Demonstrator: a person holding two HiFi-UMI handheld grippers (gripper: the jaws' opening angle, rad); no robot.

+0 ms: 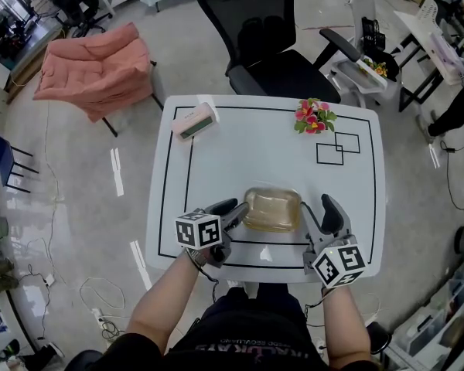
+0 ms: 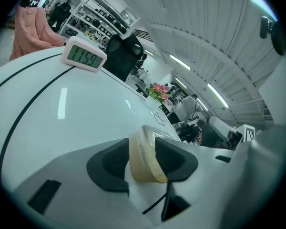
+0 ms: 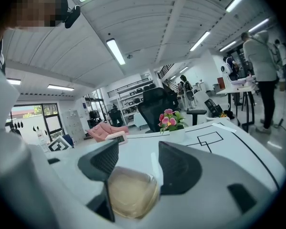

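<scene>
A translucent yellowish plastic container (image 1: 272, 208) sits near the front edge of the white table (image 1: 240, 149). My left gripper (image 1: 233, 213) is at its left side. In the left gripper view the container's rim (image 2: 144, 159) fills the narrow gap between the jaws, so the left gripper (image 2: 142, 157) is shut on it. My right gripper (image 1: 315, 216) stands at the container's right side. Its jaws are spread in the right gripper view, with the container (image 3: 132, 194) low between them. The right gripper (image 3: 138, 166) is open and I cannot tell whether it touches the container.
A white digital clock (image 1: 195, 120) stands at the table's far left, and a small pot of flowers (image 1: 315, 117) at the far right. Two black outlined squares (image 1: 338, 148) are marked near the pot. A black office chair (image 1: 271, 49) and a pink seat (image 1: 97, 68) stand beyond.
</scene>
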